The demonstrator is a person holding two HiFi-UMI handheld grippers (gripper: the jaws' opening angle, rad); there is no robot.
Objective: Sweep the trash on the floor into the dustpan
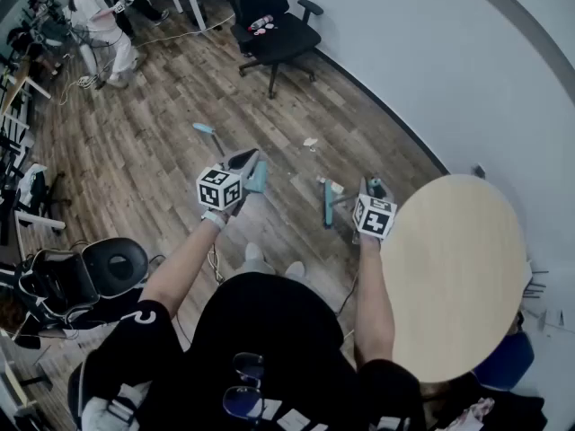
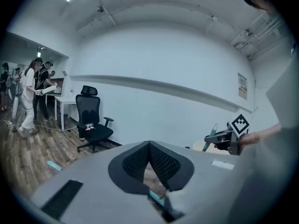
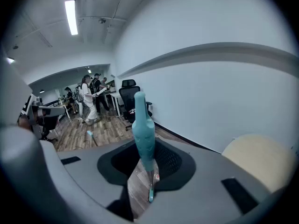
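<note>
My right gripper (image 1: 372, 189) (image 3: 145, 158) is shut on an upright teal broom handle (image 3: 142, 122). The handle's thin rod (image 1: 328, 212) runs down toward the floor, and its brush end is hidden. My left gripper (image 1: 244, 162) (image 2: 149, 147) has its jaws together over a teal dustpan handle (image 1: 259, 177) (image 2: 157, 199); the pan itself is hidden. A teal-tipped thin rod (image 1: 206, 129) (image 2: 53, 166) shows just beyond the left gripper. A small white scrap of trash (image 1: 310, 142) lies on the wood floor ahead, between the two grippers and nearer the wall.
A black office chair (image 1: 274, 30) (image 2: 91, 120) stands by the white wall. A round wooden table (image 1: 458, 268) is close on my right. Another black chair (image 1: 106, 266) sits at my left. Other people (image 1: 101, 27) stand far back by white desks, with cables on the floor.
</note>
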